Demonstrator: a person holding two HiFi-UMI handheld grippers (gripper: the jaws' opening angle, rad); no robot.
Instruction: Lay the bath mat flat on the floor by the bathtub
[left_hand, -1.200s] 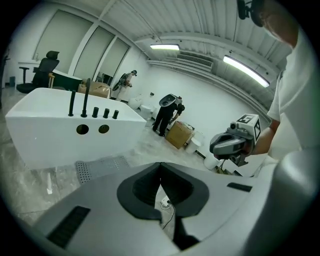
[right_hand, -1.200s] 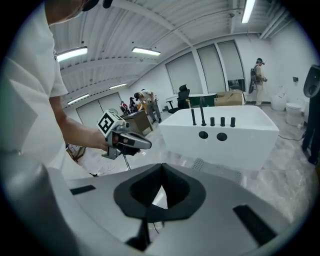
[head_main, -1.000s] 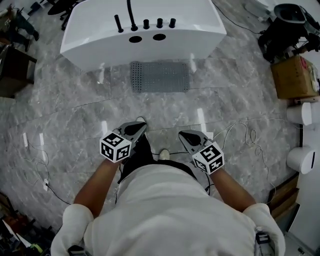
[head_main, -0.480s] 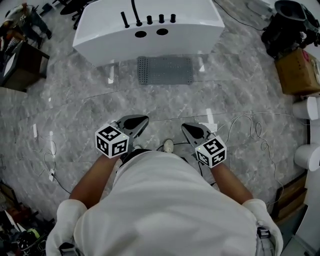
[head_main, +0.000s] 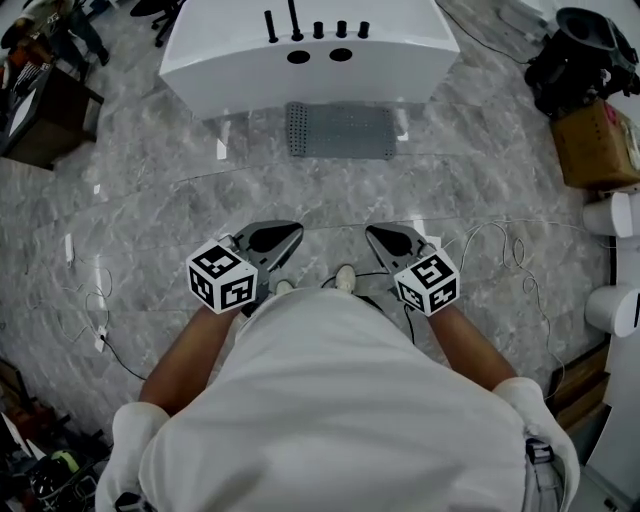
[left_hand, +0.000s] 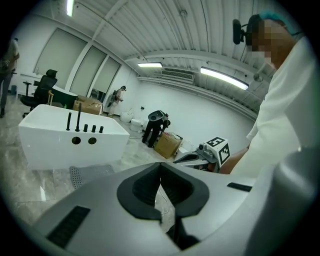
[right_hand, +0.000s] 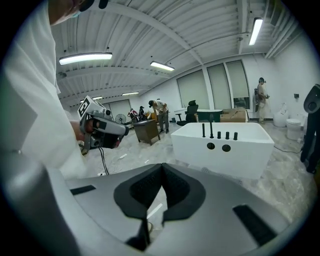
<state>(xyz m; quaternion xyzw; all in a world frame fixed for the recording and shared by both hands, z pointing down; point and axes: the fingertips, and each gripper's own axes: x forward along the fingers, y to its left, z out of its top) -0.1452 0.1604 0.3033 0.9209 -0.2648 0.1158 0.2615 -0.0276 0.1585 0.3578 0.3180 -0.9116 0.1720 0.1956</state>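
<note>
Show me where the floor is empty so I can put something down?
Mostly bare: the marble floor between the bath mat and the person's shoes, and left of the mat. Crowded on the right: cables, cardboard box.

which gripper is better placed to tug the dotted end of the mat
Left, probably: the left gripper, shut and empty, lines up with the bath mat's dotted end; the right gripper sits opposite the other end. Both are well short of it.

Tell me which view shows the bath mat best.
Head view: the whole bath mat lies flat beside the bathtub. The left gripper view shows only one end of it; the right gripper view, a thin sliver.
</note>
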